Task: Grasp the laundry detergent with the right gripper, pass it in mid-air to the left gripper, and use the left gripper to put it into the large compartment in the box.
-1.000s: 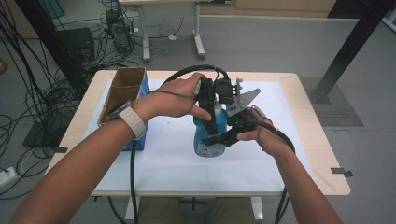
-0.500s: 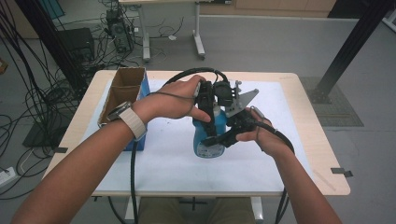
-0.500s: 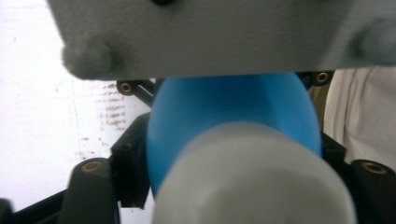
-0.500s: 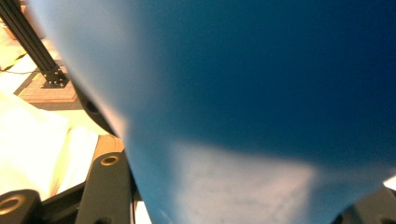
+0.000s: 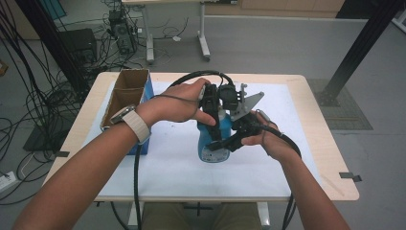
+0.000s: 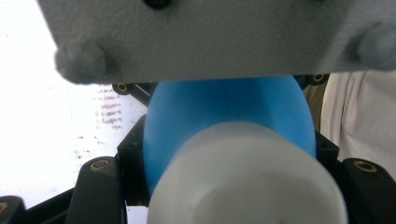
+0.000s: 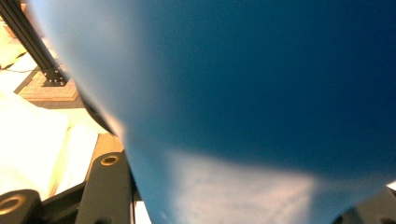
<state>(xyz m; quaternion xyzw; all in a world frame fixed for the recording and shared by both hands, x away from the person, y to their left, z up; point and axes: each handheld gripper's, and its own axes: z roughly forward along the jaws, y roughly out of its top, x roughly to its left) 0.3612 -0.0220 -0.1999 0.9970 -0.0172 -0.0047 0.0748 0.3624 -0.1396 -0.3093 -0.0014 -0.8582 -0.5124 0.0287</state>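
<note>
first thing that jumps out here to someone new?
The blue bottle standing mid-table on the white mat, with both grippers on it: the left gripper has just closed on its white cap from above, and the right gripper clamps the body from the side. Next, the open cardboard box at the table's left edge.

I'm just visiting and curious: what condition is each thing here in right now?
Blue bottle: upright on the table, white cap on.
Left gripper: fingers just closed around the cap.
Right gripper: shut on the bottle's body.
Cardboard box: open at the top, standing at the table's left edge.
</note>
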